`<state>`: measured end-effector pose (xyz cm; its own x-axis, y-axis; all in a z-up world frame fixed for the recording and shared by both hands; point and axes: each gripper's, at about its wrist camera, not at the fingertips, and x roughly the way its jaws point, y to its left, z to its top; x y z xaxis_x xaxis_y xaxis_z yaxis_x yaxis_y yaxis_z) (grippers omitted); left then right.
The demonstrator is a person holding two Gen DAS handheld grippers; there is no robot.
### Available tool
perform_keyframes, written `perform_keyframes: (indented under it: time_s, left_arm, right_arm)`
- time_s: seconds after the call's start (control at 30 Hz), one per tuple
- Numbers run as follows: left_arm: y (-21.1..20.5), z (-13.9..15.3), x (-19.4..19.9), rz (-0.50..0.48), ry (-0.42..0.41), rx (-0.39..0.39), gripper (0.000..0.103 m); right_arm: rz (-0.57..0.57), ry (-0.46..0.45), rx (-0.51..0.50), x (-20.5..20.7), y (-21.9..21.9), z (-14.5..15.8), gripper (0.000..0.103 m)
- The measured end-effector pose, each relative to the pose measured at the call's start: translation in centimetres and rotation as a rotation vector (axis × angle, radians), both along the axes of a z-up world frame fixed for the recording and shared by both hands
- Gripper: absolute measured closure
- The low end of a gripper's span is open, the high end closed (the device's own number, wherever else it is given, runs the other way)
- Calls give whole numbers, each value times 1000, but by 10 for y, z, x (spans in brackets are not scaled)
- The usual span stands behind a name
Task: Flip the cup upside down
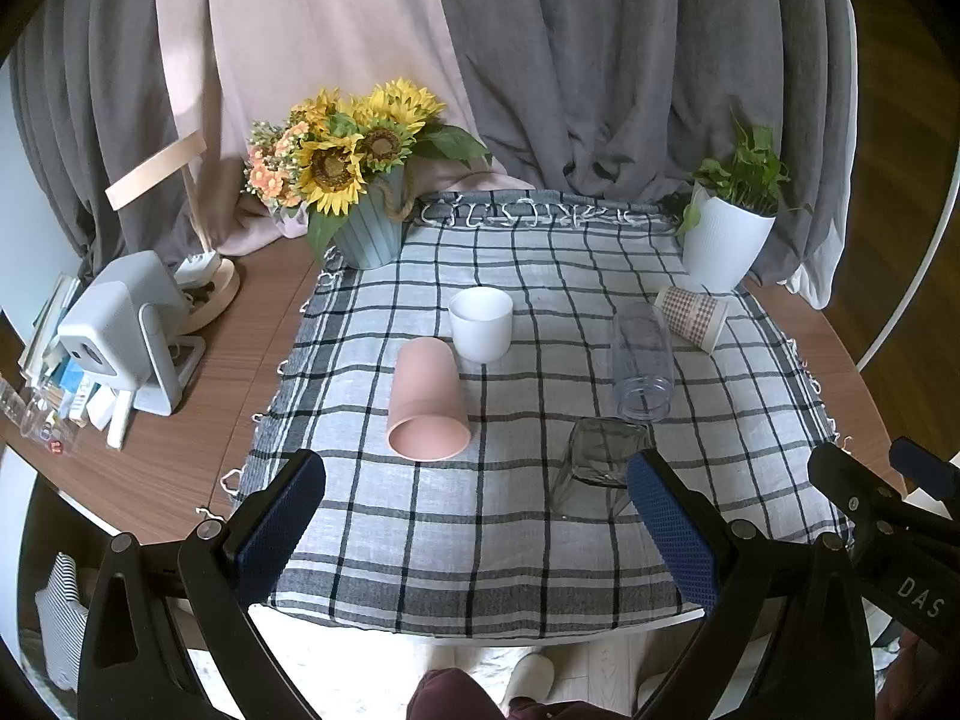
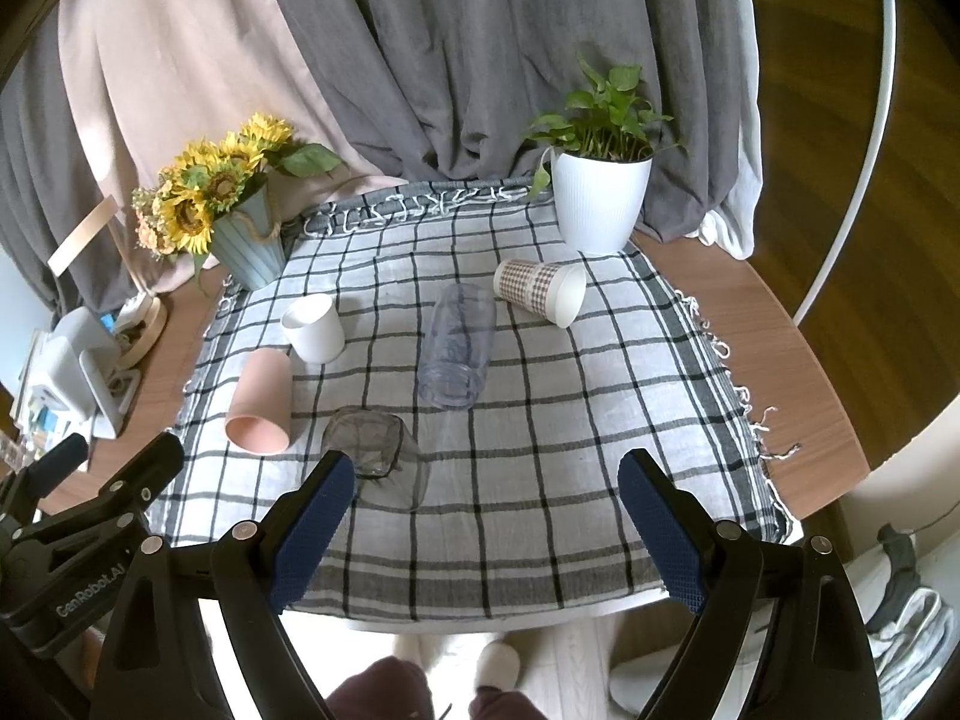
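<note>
Several cups sit on a checked cloth [image 1: 480, 528]. A pink cup [image 1: 425, 399] lies on its side, mouth toward me. A white cup [image 1: 481, 323] stands upright behind it. A clear plastic cup [image 1: 641, 361] lies on its side. A checked paper cup [image 1: 691, 315] lies on its side near the white planter. A grey glass [image 1: 600, 465] is tipped over near the front. My left gripper [image 1: 477, 516] is open and empty above the cloth's front. My right gripper [image 2: 486, 516] is open and empty; the grey glass [image 2: 375, 462] is by its left finger.
A sunflower pot [image 1: 366, 228] stands at the back left and a white planter [image 1: 723, 240] at the back right. A grey device [image 1: 129, 330] and a lamp base [image 1: 210, 294] crowd the table's left side. Curtains hang behind. The table edge is close below the grippers.
</note>
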<state>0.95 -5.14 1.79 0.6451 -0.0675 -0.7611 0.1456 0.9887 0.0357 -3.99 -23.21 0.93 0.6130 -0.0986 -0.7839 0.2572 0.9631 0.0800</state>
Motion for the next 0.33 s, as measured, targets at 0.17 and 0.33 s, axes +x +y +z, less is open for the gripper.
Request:
perform_keyframes:
  time_s: [0.17, 0.33]
  left_arm:
    - [0, 0, 0, 0, -3, -1, 0]
    - [0, 0, 0, 1, -3, -1, 0]
  right_arm:
    - [2, -4, -1, 1, 2, 3, 13]
    - [3, -5, 0, 1, 3, 3, 13]
